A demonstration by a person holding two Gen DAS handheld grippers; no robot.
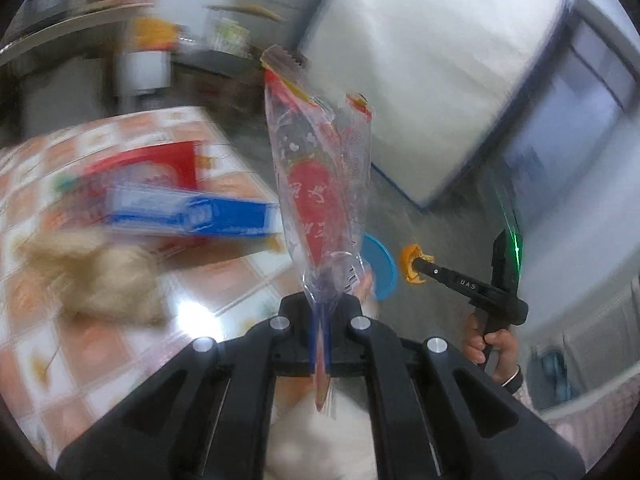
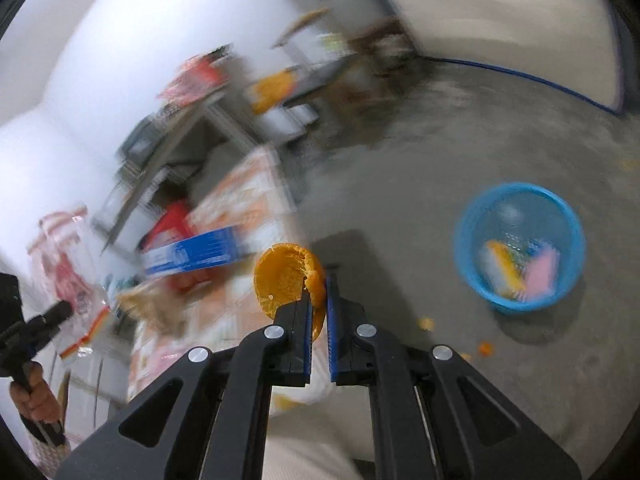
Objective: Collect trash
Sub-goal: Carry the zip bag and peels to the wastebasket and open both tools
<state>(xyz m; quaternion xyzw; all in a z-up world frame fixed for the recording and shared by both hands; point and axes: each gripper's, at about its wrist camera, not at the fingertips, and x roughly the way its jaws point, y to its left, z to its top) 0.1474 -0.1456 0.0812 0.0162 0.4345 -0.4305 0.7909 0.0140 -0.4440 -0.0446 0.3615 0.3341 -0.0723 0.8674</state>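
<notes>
Left wrist view: the left gripper (image 1: pixel 320 320) is clamped shut on the lower end of a clear plastic wrapper (image 1: pixel 320 184) with red print, which stands up past the fingertips. Right wrist view: the right gripper (image 2: pixel 319 292) is pinched nearly closed on an orange peel (image 2: pixel 286 276) that cups out to the left of its fingers. Ahead and to the right of those fingers, on the grey floor (image 2: pixel 400 184), sits a blue basket (image 2: pixel 472 220), holding what look like blurred wrappers
</notes>
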